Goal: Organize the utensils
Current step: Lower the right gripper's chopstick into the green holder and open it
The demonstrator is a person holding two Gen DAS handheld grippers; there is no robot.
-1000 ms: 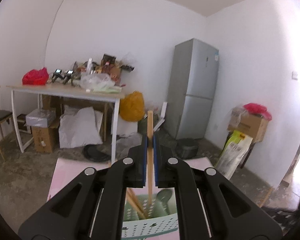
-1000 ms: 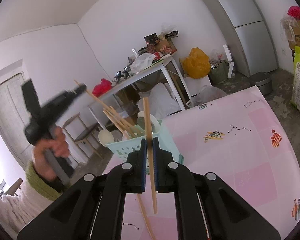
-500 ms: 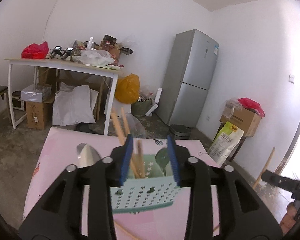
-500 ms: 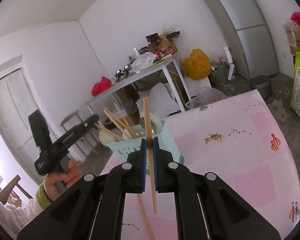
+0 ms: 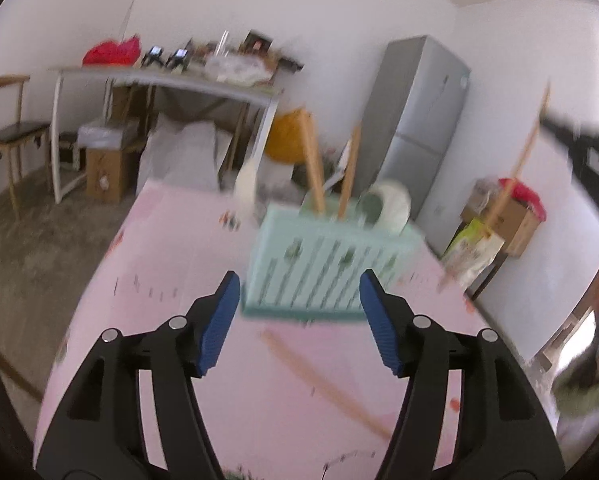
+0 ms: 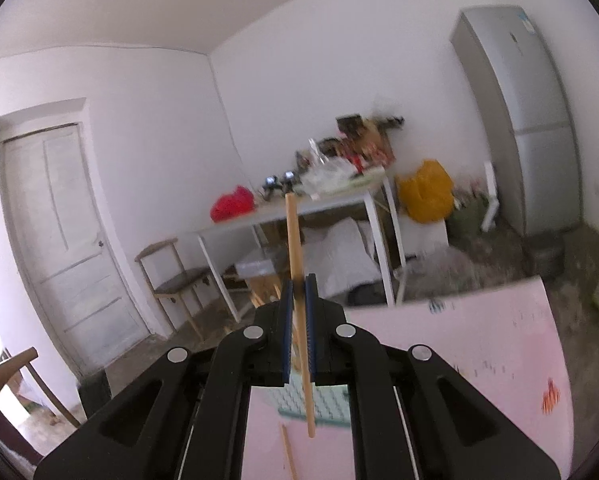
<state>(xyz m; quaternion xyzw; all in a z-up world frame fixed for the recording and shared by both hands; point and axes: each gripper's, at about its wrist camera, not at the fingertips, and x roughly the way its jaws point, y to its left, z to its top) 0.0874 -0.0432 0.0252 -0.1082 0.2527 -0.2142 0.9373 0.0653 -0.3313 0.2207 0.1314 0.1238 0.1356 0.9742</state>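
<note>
left gripper (image 5: 299, 324) opening, empty, near slatted mint basket (image 5: 323, 268); right gripper (image 6: 298, 328) clamps slim wooden chopstick (image 6: 295, 248).

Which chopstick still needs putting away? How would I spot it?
Find the pink table, then the mint utensil basket on it. In front of the basket one wooden chopstick lies flat on the tabletop, while the others stand upright inside.

Pink table (image 5: 171, 312): basket (image 5: 323, 272), chopstick (image 5: 323, 384).
</note>
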